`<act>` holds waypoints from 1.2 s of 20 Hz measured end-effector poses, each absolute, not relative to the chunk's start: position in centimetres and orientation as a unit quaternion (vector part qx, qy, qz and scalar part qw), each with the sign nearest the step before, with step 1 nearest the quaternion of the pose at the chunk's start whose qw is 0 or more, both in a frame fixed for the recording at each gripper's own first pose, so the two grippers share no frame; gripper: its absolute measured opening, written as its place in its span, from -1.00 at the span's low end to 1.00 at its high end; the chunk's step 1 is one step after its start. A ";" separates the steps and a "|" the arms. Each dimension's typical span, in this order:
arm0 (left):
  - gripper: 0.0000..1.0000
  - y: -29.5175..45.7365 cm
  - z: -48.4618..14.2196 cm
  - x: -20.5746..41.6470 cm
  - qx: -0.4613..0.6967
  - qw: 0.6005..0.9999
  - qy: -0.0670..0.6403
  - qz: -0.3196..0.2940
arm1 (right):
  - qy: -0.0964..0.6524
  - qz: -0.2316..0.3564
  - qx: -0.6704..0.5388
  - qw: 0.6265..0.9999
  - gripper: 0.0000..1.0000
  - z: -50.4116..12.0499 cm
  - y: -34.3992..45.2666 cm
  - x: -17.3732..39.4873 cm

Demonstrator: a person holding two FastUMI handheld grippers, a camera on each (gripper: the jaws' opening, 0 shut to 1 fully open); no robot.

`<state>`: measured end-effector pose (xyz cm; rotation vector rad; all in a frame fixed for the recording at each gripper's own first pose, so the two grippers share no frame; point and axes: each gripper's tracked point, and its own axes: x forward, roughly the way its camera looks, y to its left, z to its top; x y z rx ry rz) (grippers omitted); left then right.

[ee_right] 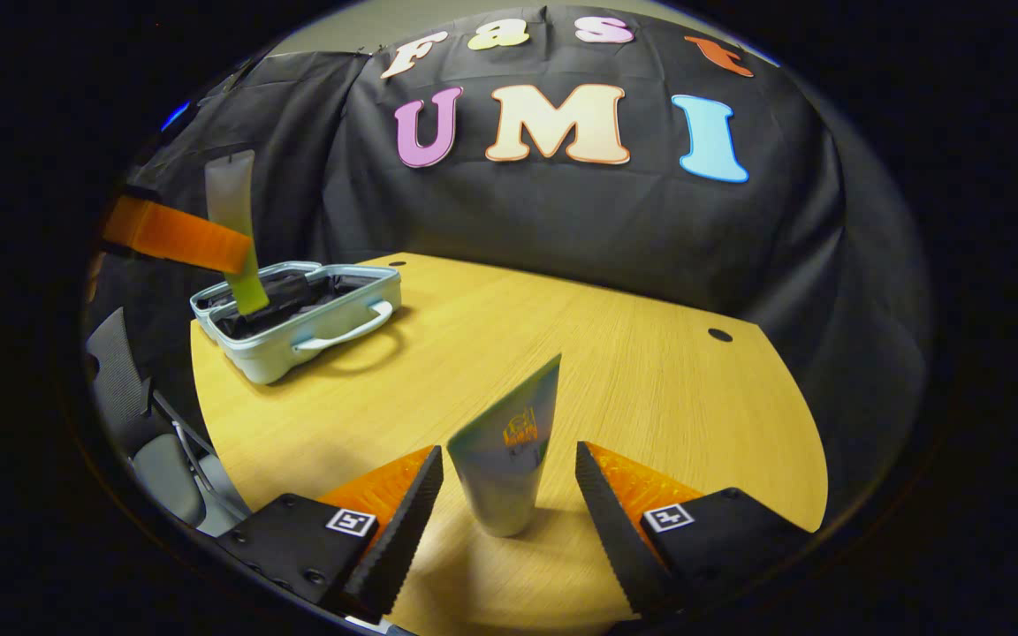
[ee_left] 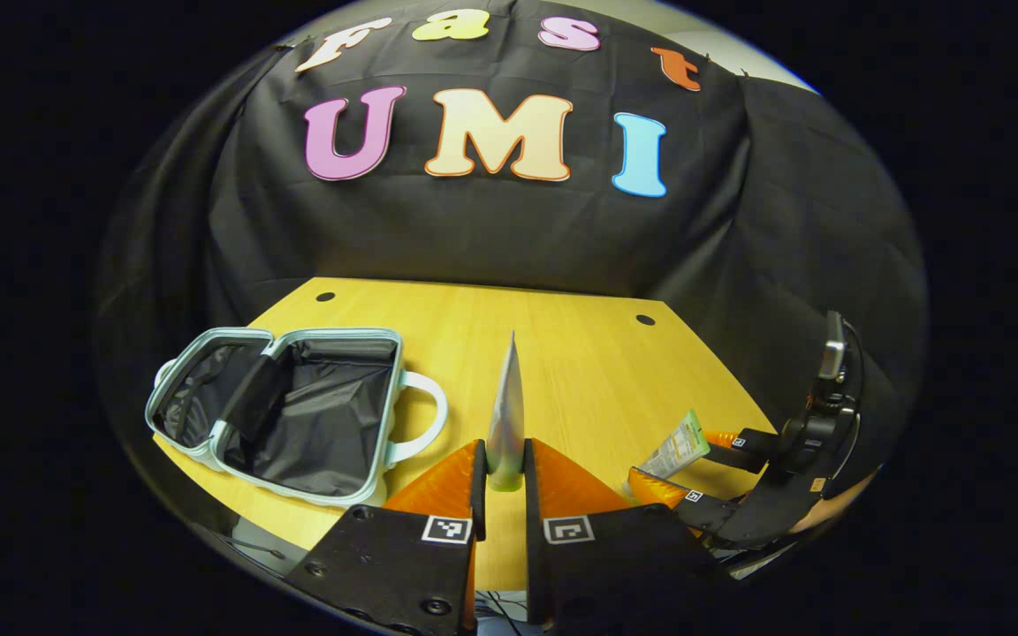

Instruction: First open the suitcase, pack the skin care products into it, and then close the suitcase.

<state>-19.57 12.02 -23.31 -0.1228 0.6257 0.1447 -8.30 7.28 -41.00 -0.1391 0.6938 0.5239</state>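
Staged recording booth, not a home: black cloth wall (ee_left: 491, 238) draped on all sides behind a light wood desk (ee_left: 597, 371) with round cable holes (ee_left: 645, 320). Office chair (ee_right: 133, 415) at the desk edge, pale room wall (ee_right: 368, 26) above the cloth.

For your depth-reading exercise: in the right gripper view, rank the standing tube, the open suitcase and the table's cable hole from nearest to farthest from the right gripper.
1. Standing tube: between the open right gripper's fingers.
2. Cable hole: ahead, on the right.
3. Open suitcase: far left corner of the table, though its margin over the hole is modest.
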 end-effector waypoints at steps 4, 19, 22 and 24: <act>-0.70 13.5 -23.3 -20.7 -0.064 0.943 0.316 0.089 | 0.351 0.247 -0.070 0.900 0.15 -42.5 7.1 -8.8; -0.70 23.7 -24.9 -22.6 -0.051 0.925 0.364 0.096 | 0.372 0.237 -0.005 0.897 -0.58 -36.7 13.8 -7.1; -0.70 27.8 -25.8 -22.7 -0.032 0.915 0.390 0.093 | 0.362 0.242 0.019 0.900 -0.58 -33.1 18.2 -7.1; -0.70 30.1 -27.0 -23.0 -0.038 0.906 0.411 0.093 | 0.357 0.248 0.020 0.900 -0.59 -31.9 20.8 -7.0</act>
